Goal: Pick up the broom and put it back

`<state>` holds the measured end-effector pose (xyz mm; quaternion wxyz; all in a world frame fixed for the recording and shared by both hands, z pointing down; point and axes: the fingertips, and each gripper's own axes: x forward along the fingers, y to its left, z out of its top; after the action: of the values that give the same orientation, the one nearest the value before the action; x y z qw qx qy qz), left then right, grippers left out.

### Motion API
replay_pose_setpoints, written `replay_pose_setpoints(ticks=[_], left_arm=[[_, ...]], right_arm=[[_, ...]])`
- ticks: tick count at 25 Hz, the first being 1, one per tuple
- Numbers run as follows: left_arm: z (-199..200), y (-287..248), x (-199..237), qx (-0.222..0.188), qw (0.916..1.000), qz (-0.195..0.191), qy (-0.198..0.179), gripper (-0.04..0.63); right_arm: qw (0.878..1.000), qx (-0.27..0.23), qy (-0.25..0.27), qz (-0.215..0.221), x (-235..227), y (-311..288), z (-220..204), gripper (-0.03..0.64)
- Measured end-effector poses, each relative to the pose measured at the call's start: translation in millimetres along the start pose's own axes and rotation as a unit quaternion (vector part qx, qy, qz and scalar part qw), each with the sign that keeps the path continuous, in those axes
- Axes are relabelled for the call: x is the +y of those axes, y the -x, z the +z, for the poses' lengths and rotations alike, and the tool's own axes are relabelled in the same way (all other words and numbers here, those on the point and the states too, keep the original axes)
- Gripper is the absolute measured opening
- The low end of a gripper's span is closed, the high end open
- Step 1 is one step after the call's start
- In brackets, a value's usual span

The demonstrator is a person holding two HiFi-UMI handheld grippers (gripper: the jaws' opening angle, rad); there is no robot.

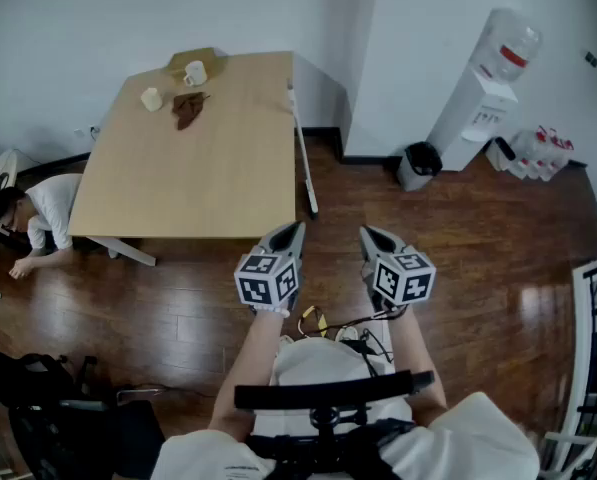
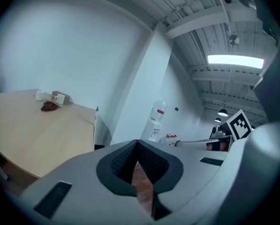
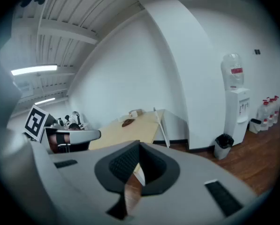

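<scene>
Left gripper (image 1: 286,236): held out in front of the body, pointing forward and slightly down, jaws closed tip to tip. Marker cube (image 1: 266,278) sits at its rear, above the hand.
Right gripper (image 1: 373,238): beside the left one and level with it, apart from it, tilted slightly down, jaws closed together.
Left forearm (image 1: 250,363) and right forearm (image 1: 415,353): bare, both reaching forward from the torso, roughly parallel.
</scene>
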<state>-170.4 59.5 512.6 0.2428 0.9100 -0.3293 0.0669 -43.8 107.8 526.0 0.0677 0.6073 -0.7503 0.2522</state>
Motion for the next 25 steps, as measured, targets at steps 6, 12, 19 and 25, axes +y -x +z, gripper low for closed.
replay_pose_setpoints(ticks=[6, 12, 19, 25], left_arm=[[-6.4, -0.6, -2.3, 0.003, 1.0000, 0.002, 0.001, -0.011], [-14.6, -6.2, -7.7, 0.016, 0.9999, 0.004, 0.001, -0.011], [-23.7, -28.1, -27.6, 0.025, 0.9996, 0.016, -0.001, -0.011], [-25.3, -45.6, -45.2, 0.020, 0.9989, 0.043, -0.003, -0.011]], right_arm=[[1.000, 0.003, -0.001, -0.001, -4.8, 3.3, -5.4, 0.008], [1.000, 0.009, -0.017, -0.005, -16.3, 7.7, -14.4, 0.008], [0.999, 0.015, -0.031, 0.011, -44.2, 12.8, -20.2, 0.008], [0.999, 0.014, -0.030, 0.033, -73.4, 21.1, -15.2, 0.008]])
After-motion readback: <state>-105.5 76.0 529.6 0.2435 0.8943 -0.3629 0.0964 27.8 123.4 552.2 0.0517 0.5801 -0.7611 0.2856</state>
